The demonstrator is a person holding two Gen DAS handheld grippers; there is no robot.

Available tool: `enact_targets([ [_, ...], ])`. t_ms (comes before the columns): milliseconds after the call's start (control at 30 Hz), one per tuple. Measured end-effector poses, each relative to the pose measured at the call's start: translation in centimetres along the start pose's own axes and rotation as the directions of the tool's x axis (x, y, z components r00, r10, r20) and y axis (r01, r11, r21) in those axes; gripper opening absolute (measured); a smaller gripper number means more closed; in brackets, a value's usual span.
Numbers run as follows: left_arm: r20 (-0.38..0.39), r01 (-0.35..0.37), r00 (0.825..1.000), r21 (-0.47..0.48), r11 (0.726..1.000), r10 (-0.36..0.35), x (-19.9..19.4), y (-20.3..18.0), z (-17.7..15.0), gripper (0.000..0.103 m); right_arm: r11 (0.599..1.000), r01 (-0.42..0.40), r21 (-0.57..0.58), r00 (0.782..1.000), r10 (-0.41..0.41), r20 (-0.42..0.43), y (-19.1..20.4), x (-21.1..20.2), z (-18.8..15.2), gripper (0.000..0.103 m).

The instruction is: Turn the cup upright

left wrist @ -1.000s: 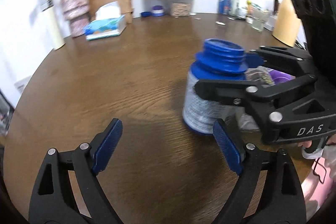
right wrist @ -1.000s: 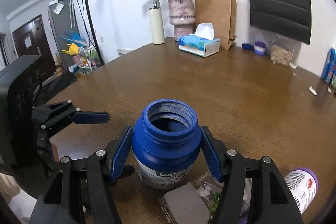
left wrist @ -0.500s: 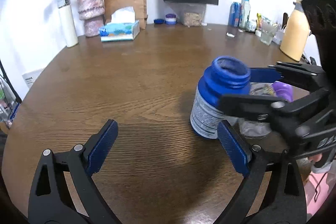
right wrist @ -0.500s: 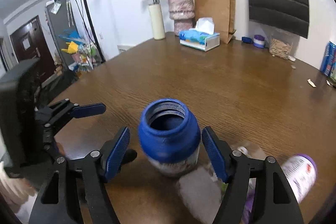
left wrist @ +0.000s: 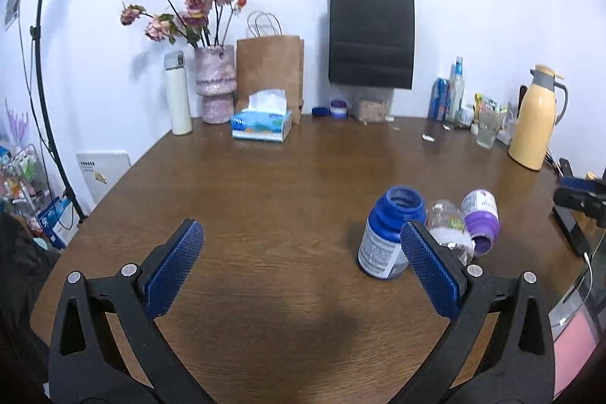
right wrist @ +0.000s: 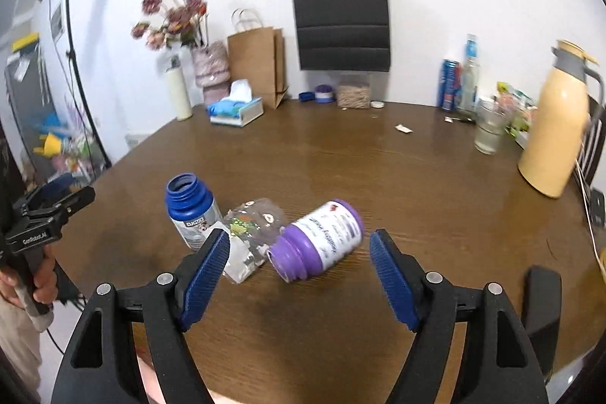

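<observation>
A blue cup-like jar [left wrist: 392, 233] [right wrist: 191, 211] stands upright on the brown table, mouth up, with nothing holding it. Beside it lie a clear printed bottle [left wrist: 450, 228] [right wrist: 250, 237] and a purple jar [left wrist: 480, 220] [right wrist: 320, 239], both on their sides. My left gripper [left wrist: 301, 269] is open, well back from the blue jar, which shows just behind its right finger. My right gripper [right wrist: 299, 277] is open too, raised and pulled back, with the purple jar framed between its fingers and apart from them.
Along the table's [left wrist: 265, 184] far edge stand a flower vase [left wrist: 215, 82], a white flask [left wrist: 178, 93], a tissue box [left wrist: 262, 125], paper bags [left wrist: 269, 69], bottles and a glass [right wrist: 488, 131]. A yellow thermos jug [right wrist: 555, 124] stands at the right. A hand [right wrist: 41, 284] grips the other gripper's handle.
My right gripper has opened off the blue jar and drawn back and to the right. The left gripper has also pulled back and lifted. The blue jar stays standing upright.
</observation>
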State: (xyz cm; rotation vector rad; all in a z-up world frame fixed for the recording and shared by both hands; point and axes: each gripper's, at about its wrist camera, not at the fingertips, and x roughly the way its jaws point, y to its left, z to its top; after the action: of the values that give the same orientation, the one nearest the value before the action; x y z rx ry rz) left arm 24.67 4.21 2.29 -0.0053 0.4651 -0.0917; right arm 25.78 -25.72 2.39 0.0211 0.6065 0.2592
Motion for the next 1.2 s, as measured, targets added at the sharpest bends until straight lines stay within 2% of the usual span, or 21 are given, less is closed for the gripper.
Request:
enact_targets([
  [200, 0.024, -0.001, 1.0, -0.023, 1.0, 0.001, -0.6, -0.6, 0.3, 0.103, 1.0, -0.015, 0.011, 1.0, 0.015, 0.016, 0.0, -0.3, 0.0, 0.081],
  [467, 0.022, 0.001, 1.0, -0.005, 1.0, -0.001, -1.1, -1.2, -0.2, 0.103, 0.999, -0.031, -0.008, 0.999, 0.031, 0.022, 1.0, 0.6, 0.1, 0.081],
  [667, 0.039, -0.005, 0.999, -0.034, 0.999, 0.006, -3.5, -1.6, -1.4, 0.103, 0.999, -0.031, -0.03, 0.996, 0.034, 0.078, 2.0, -1.8, -0.7, 0.081],
  [800, 0.092, 0.048, 0.995, -0.027, 0.998, -0.046, -7.7, -1.7, -4.4, 0.103, 0.997, -0.023, -0.075, 0.989, 0.034, 0.146, 3.8, -5.0, -3.5, 0.081],
  [933, 0.155, -0.017, 0.988, -0.054, 0.998, 0.025, -12.1, -1.6, -8.4, 0.103, 0.995, -0.029, -0.1, 0.979, 0.048, 0.198, 5.7, -7.7, -7.7, 0.081],
  [1067, 0.238, -0.097, 0.966, -0.038, 0.995, 0.103, -15.9, -1.7, -12.3, 0.103, 0.999, -0.037, -0.017, 0.957, 0.04, 0.287, 6.7, -10.8, -13.2, 0.081],
  [1133, 0.247, -0.092, 0.964, -0.029, 0.995, 0.096, -17.0, -2.0, -13.4, 0.103, 0.998, -0.055, -0.017, 0.949, 0.058, 0.309, 7.4, -11.9, -15.9, 0.081],
  [1200, 0.267, -0.063, 0.962, -0.008, 0.998, 0.063, -17.9, -2.6, -14.0, 0.103, 0.998, -0.027, -0.057, 0.958, 0.042, 0.285, 8.2, -12.1, -16.9, 0.081],
])
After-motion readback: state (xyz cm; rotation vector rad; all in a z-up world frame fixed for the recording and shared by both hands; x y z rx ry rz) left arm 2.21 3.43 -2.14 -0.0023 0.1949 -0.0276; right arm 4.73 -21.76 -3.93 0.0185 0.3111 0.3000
